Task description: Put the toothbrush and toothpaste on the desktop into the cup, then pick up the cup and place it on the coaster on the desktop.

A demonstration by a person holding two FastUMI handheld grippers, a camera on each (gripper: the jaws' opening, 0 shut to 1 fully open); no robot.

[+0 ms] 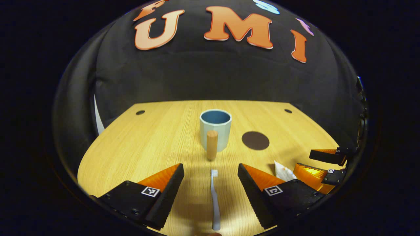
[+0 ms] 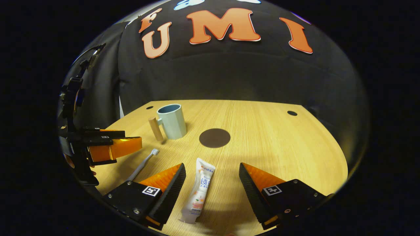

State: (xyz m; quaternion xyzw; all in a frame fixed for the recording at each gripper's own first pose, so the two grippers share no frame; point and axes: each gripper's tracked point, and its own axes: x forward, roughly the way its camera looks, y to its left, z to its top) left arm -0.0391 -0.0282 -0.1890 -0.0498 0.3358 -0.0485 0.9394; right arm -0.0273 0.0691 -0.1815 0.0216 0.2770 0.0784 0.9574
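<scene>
A white toothbrush (image 1: 214, 200) lies on the wooden desktop (image 1: 154, 137), lengthwise between the spread fingers of my open left gripper (image 1: 210, 193). Beyond it stands a pale blue cup (image 1: 215, 127) with a wooden handle (image 1: 212, 145) facing me. A round dark coaster (image 1: 255, 140) lies flat to the cup's right. In the right gripper view a white toothpaste tube (image 2: 199, 193) lies between the fingers of my open right gripper (image 2: 211, 193). The cup (image 2: 172, 121), coaster (image 2: 214, 137) and toothbrush (image 2: 141, 165) show farther left there. Neither gripper touches its object.
The right gripper (image 1: 325, 170) appears at the right edge of the left gripper view, beside the toothpaste's end (image 1: 283, 171). The left gripper (image 2: 105, 146) shows at the left of the right gripper view. Small holes (image 2: 292, 113) mark the desktop's far corners.
</scene>
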